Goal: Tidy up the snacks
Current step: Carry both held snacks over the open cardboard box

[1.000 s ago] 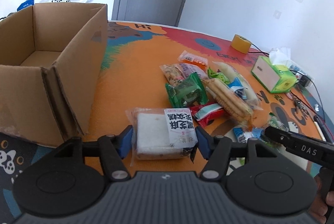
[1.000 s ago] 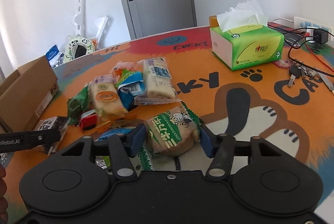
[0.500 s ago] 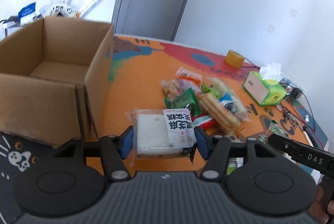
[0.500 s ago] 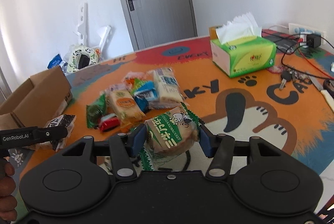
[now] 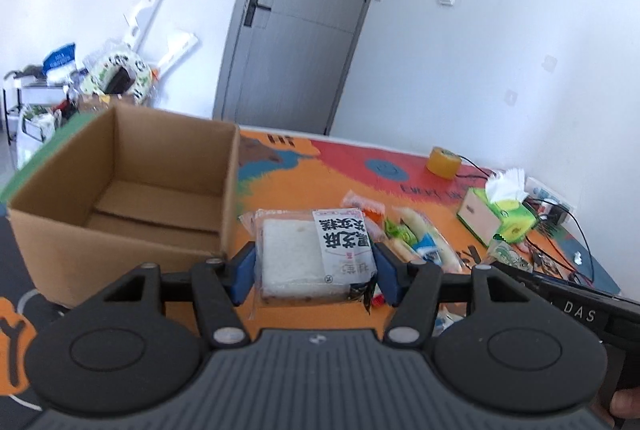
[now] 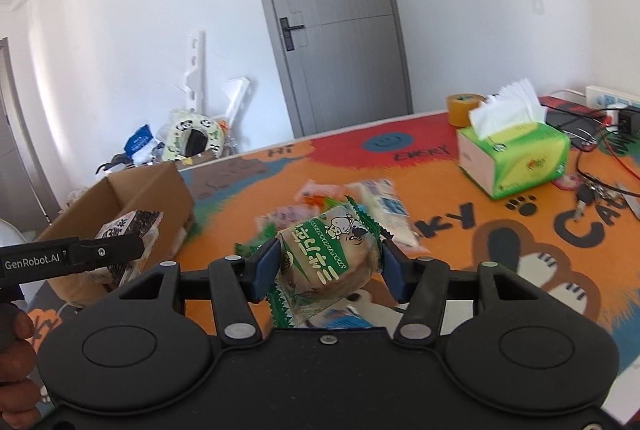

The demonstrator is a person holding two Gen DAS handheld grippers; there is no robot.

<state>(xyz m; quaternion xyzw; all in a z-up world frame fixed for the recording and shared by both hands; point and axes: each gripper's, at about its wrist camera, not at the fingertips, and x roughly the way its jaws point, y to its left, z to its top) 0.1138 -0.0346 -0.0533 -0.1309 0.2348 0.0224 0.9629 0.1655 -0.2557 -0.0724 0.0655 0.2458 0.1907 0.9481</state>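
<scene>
Both grippers have lifted toward the box (image 5: 120, 189). Left gripper (image 5: 316, 272) clamps the cake pack (image 5: 304, 258); right gripper (image 6: 328, 266) pinches the green bun (image 6: 328, 254) (slippery wrappers); either could clip the box wall.

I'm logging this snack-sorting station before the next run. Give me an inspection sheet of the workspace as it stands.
Surface: table under a colourful cartoon mat.
Job's things: open cardboard box, no snacks seen inside; loose snack pile beside it.
Clutter: tissue box, tape roll, keys.
Grippers: left gripper shut on a white cake packet, raised near the box's corner; right gripper shut on a green-wrapped bun above the mat.
Cables: black and red wires at the table's far right, by a power strip.
Surroundings: grey door, white walls, bags piled on the floor.
</scene>
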